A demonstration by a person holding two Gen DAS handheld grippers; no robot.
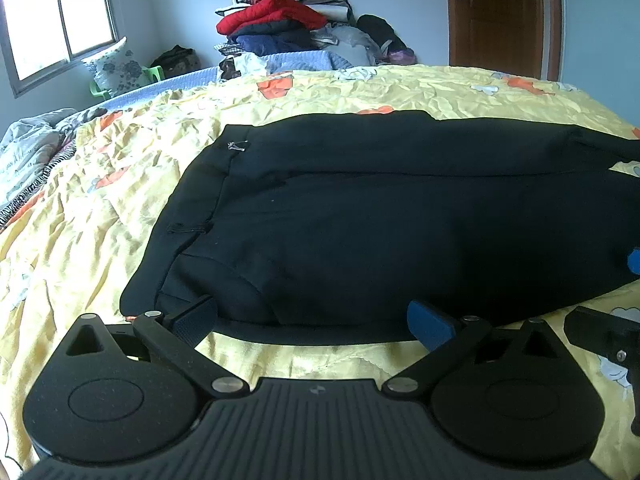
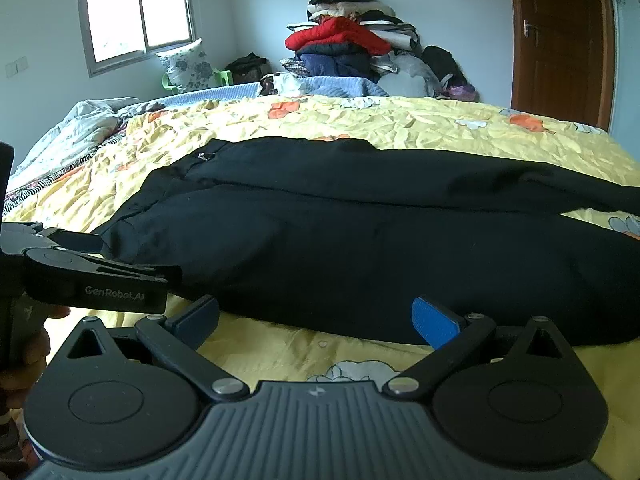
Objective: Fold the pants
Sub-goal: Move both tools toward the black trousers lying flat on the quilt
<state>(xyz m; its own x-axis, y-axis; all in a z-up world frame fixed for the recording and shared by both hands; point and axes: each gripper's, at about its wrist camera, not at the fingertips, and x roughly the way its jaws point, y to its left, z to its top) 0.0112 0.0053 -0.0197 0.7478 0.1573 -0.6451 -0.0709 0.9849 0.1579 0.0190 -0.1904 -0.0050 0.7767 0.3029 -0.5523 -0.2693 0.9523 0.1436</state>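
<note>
Black pants (image 1: 360, 224) lie flat across the yellow floral bedspread (image 1: 100, 216), waistband to the left with a small metal clasp (image 1: 237, 145), legs running off to the right. In the right wrist view the same pants (image 2: 380, 248) stretch from left to right, the two legs parting at the far right. My left gripper (image 1: 312, 322) is open at the near hem by the waist end, fingers wide apart and holding nothing. My right gripper (image 2: 316, 320) is open too, just short of the near edge of the pants. The left gripper's body (image 2: 92, 276) shows at the left of the right wrist view.
A tall pile of clothes with a red jacket (image 1: 272, 16) sits beyond the bed by the far wall. Rumpled bedding (image 1: 32, 148) lies at the bed's left side. A window (image 1: 56, 20) is at left, a brown door (image 1: 496, 16) at right. A hand (image 2: 24, 360) grips the left handle.
</note>
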